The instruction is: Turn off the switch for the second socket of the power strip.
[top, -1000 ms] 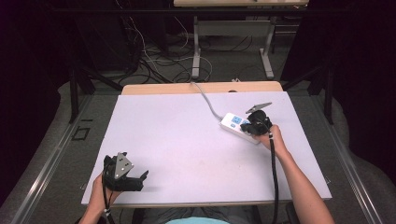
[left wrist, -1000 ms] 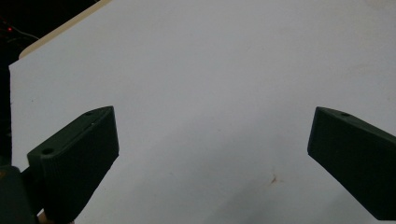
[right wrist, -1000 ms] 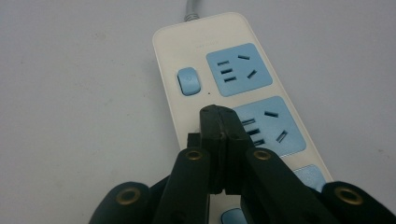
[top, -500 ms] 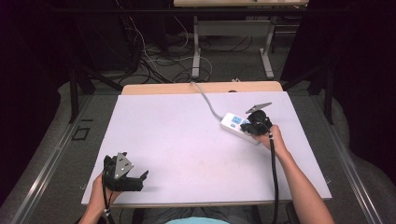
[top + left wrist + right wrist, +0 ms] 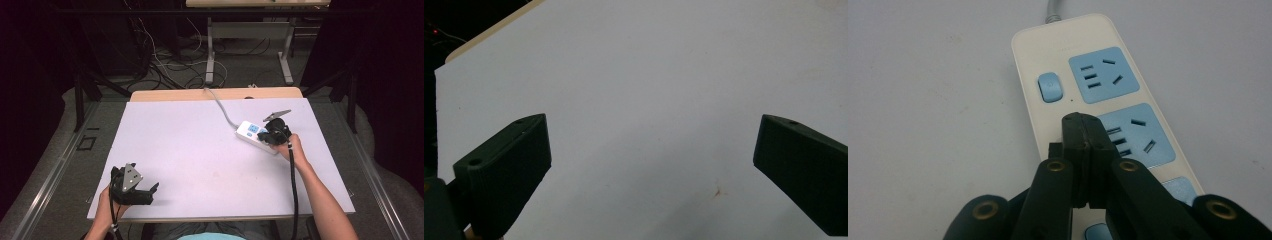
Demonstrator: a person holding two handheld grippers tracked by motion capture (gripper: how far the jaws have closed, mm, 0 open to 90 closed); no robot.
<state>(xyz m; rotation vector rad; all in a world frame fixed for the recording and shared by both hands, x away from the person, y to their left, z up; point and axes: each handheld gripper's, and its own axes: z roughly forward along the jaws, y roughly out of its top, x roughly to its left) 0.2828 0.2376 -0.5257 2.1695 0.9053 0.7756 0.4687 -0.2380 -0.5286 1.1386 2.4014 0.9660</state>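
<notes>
Nothing moved, right claw (image 5: 1083, 150) pressed together over glossy power strip (image 5: 1088, 95), left claw (image 5: 649, 165) spread wide — matte table (image 5: 649, 65)

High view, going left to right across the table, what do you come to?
Left hand-held gripper, open, at the near left corner → bare white tabletop → grey cable → white power strip → right hand-held gripper, shut, tips over the strip → the person's right hand.

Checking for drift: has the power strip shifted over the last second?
No. The power strip lies at the same spot relative to the table's wooden far edge, under the shut right gripper.
</notes>
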